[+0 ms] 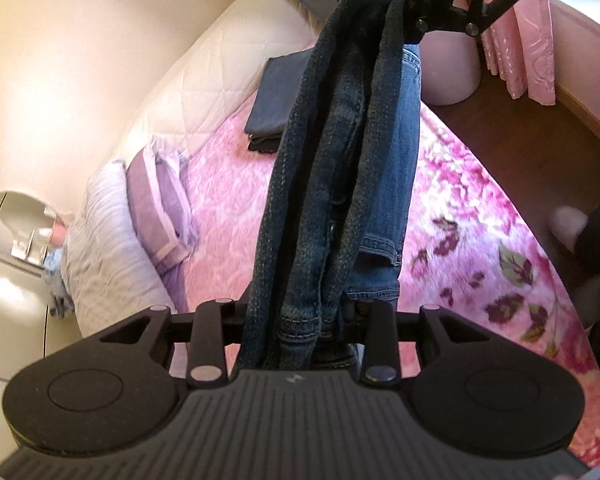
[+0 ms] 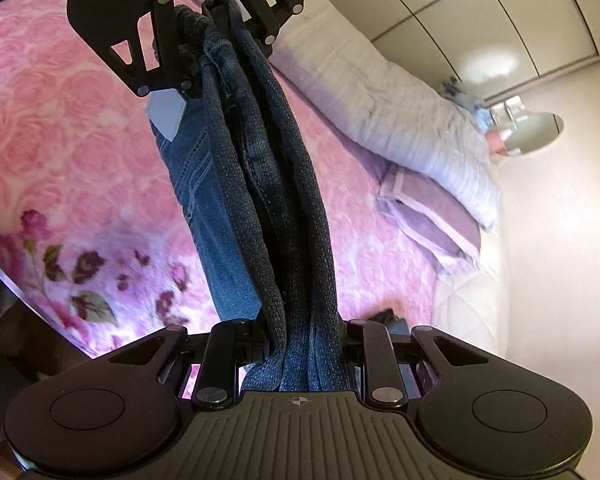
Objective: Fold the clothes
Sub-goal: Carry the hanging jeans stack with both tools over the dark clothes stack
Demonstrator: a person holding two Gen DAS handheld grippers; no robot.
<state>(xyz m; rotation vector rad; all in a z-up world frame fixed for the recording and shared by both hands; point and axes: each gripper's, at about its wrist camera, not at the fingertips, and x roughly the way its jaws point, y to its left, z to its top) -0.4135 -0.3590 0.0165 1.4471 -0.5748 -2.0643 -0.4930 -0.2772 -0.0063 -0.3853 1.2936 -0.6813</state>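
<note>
Here we hold the jeans (image 1: 332,184) bunched and stretched between both clamped grippers, left (image 1: 300,320) and right (image 2: 304,344), above the pink bedspread (image 1: 460,208) at frame centre, and next we judge they need laying flat.

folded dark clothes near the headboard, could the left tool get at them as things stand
Probably not. The left tool is shut on the jeans, which stretch across to the right tool, and it is up off the bed. The folded dark clothes lie uncovered, but the tool would have to release first.
</note>
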